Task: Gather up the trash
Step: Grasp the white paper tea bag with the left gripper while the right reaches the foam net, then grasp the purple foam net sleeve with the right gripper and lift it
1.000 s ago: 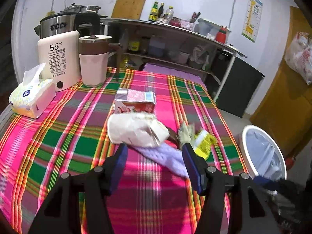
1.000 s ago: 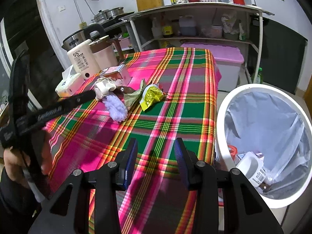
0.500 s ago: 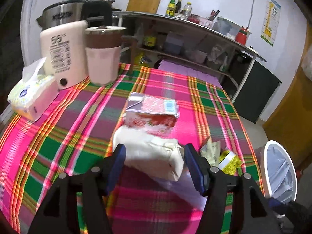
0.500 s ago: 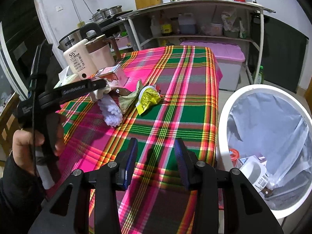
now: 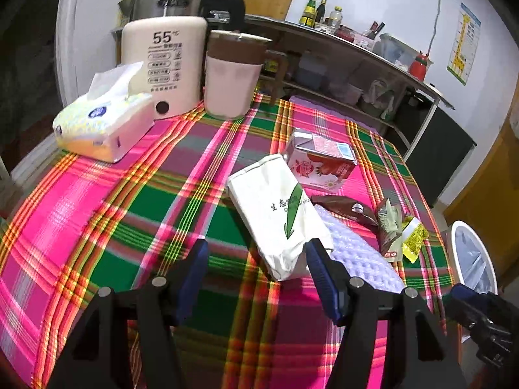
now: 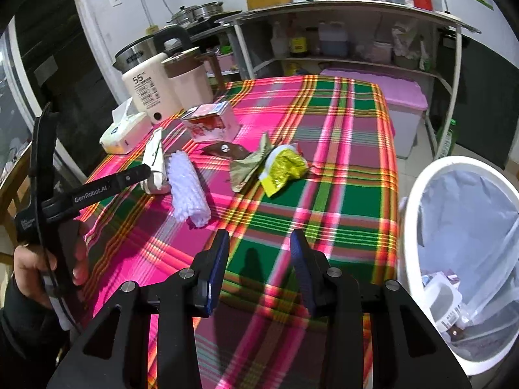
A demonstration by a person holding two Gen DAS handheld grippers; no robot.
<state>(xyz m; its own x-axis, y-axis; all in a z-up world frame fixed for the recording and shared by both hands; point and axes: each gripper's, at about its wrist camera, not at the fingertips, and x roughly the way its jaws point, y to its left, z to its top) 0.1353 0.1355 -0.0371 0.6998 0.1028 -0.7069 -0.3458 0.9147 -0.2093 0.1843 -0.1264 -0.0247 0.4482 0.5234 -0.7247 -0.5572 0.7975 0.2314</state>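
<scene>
The plaid-covered surface (image 5: 97,214) carries everything; a white bin (image 6: 418,214) stands beside its edge, already holding some trash. Taking the white bag (image 5: 279,214) as landmark: behind it lies a pink carton (image 5: 321,162), and farther back a cream kettle (image 5: 165,61), a pink jug (image 5: 232,77) and a tissue pack (image 5: 100,123). Touching the bag on the bin side is a lilac roll (image 5: 360,256), then a brown wrapper (image 5: 347,209) and a yellow packet (image 5: 413,236). The left tool (image 5: 256,262) stands open, its jaws having just widened, with the bag's near end between them, its right pad against the bag. The right tool (image 6: 258,256) hangs open and empty near the bin.
</scene>
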